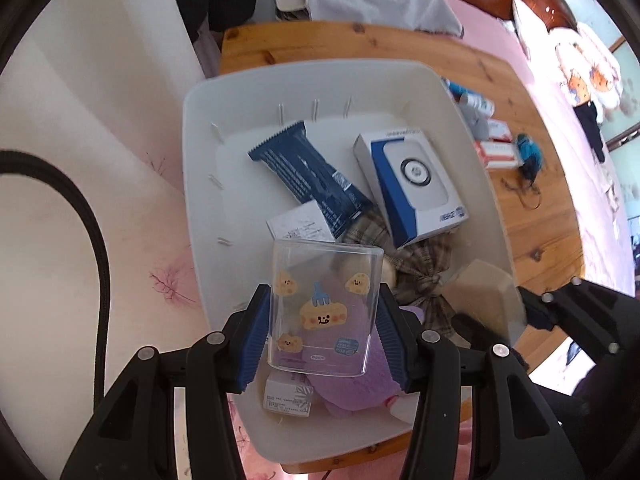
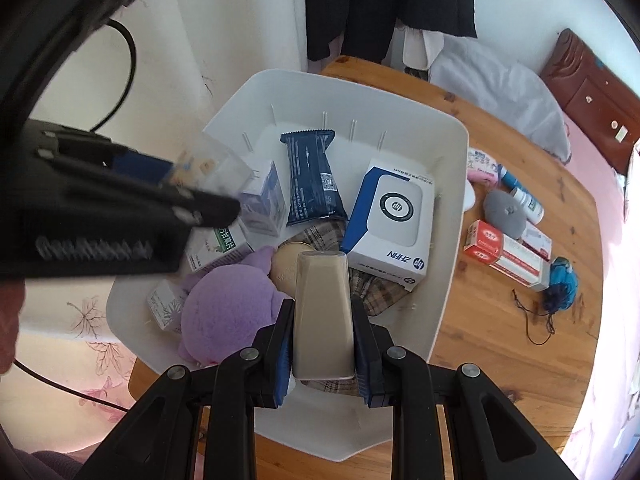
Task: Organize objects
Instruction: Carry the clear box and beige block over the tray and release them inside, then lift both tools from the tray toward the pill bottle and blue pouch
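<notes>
Two hand-held grippers hang over a big white bin [image 2: 448,184] that sits on a round wooden counter [image 2: 500,340]. The left hand-held gripper [image 1: 322,328] squeezes a clear plastic cup [image 1: 324,304] between its blue pads. The cup has little cheese stickers on it and it sits just above the stuff in the bin. The right hand-held gripper [image 2: 323,344] is closed tight on a shiny gold box [image 2: 323,312], which points down into the bin too. In the right view the left hand-held gripper [image 2: 192,196] pokes in from the side with the cup [image 2: 208,164], which looks blurry there. The bin is quite full. A dark blue snack pack [image 2: 312,180] lies near the far wall. Beside it is a white and blue box [image 2: 394,216] with a round ring printed on top. A soft purple plush toy [image 2: 228,308] lies at the near side, next to a plaid cloth [image 2: 376,288] and a tan round thing [image 2: 286,266]. Small white medicine boxes [image 2: 262,196] lean by the left wall of the bin. Out on the counter, to the right of the bin, are a red and white box [image 2: 506,258], a grey fuzzy lump [image 2: 506,210], a small white bottle [image 2: 528,202] and a ball of blue yarn [image 2: 562,280] with a dark thread trailing off. A pink bed [image 2: 612,160] stands beyond the counter.
</notes>
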Available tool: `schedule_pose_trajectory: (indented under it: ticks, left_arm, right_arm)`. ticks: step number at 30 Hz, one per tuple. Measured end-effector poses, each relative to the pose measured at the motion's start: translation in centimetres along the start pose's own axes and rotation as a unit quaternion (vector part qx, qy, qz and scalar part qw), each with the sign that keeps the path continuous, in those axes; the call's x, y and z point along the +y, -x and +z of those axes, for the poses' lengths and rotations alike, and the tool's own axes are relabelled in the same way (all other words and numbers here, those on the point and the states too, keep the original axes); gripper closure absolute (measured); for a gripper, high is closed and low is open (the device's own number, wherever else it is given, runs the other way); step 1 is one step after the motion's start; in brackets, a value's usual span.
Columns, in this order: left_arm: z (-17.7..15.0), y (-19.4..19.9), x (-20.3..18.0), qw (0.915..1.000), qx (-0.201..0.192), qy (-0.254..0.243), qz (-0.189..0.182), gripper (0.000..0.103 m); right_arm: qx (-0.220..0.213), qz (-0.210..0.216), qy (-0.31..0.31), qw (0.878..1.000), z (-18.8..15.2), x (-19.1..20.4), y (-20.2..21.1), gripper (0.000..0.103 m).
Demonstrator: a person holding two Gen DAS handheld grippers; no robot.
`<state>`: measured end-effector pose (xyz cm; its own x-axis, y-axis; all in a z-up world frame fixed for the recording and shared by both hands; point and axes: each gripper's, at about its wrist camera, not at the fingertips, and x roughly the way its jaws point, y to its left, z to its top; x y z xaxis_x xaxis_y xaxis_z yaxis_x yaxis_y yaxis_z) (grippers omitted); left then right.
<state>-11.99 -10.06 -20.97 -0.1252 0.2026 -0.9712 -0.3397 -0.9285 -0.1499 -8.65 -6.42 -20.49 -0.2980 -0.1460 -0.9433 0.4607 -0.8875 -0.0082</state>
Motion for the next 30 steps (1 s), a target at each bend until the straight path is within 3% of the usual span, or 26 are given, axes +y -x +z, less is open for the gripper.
schedule_pose_trajectory:
  ticks: [4,6,8,10,15,30]
  left_arm:
    - [0.7,-2.2,0.5,0.9998,0.019,0.007,0.01,0.049]
    - [1.2,-3.1,1.0,0.9994,0.024,0.013,0.021,0.049]
    - [1.6,-3.6,1.3,0.9991,0.024,0.02,0.031,0.048]
    - [2.1,-3.6,1.7,0.9984,0.016,0.029,0.047,0.047]
    - [2.7,-2.5,2.2,0.9977,-0.006,0.043,0.052,0.033]
    - [3.9,0.6,0.2,0.9973,-0.036,0.033,0.054,0.021]
  right_arm:
    - [-0.001,-0.001,0.0,1.0,0.4,0.3,-0.1,0.076]
    - [-0.005,0.0,0.003,1.0,0.6,0.5,0.2,0.071]
    - [-0.013,-0.004,0.006,1.0,0.7,0.7,0.6,0.044]
    - [-0.028,-0.011,0.01,0.999,0.6,0.9,1.1,0.037]
    - [-0.044,-0.022,0.025,0.998,0.5,1.2,1.9,0.036]
    - [-0.063,-0.026,0.018,0.997,0.4,0.4,3.4,0.036]
